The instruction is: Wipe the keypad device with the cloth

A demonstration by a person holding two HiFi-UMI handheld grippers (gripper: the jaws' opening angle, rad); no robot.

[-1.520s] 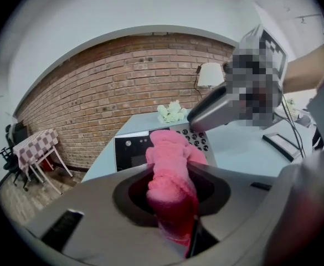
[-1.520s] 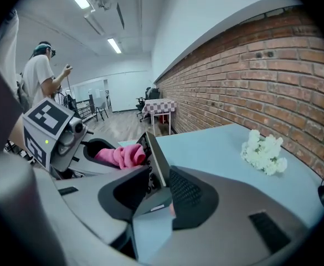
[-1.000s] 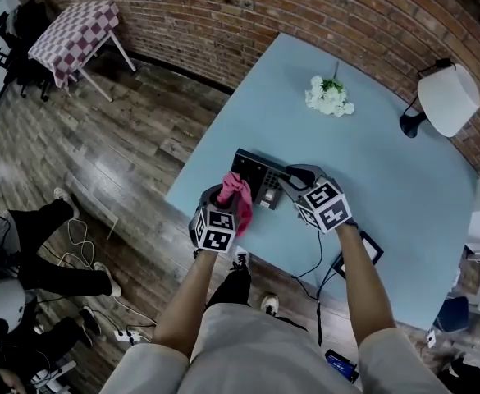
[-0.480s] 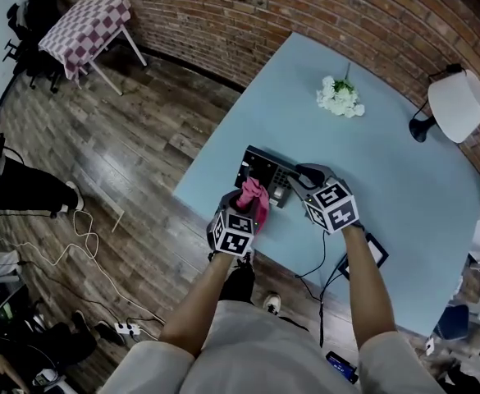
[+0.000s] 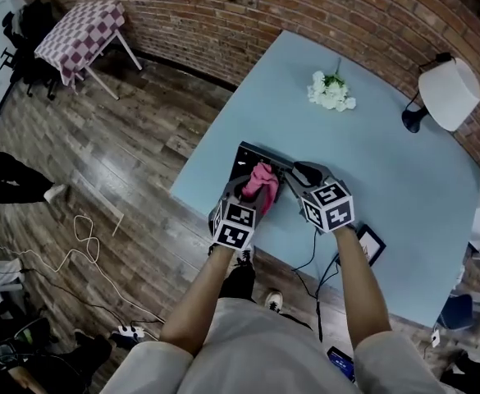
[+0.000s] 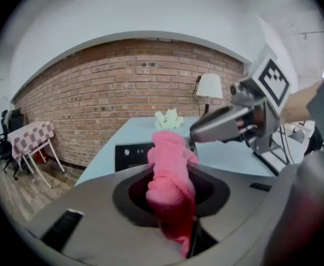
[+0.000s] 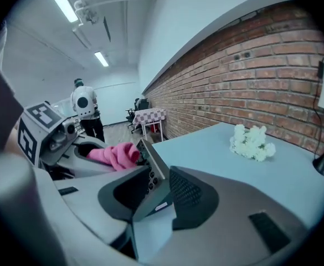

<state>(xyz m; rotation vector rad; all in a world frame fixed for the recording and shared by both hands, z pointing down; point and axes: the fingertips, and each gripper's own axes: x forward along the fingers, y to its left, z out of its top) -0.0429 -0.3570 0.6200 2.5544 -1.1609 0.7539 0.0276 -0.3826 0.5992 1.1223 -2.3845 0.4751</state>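
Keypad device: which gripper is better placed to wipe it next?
Left. The left gripper holds the pink cloth right at the keypad device, while the right gripper is clamped on the device's edge, steadying it.

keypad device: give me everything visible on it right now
The keypad device is a dark, flat, hard-looking box with small round buttons on its face. It sits near an edge of the light blue table. The right gripper clamps its right end; the pink cloth, held in the left gripper, rests on its top and hides much of it from above.
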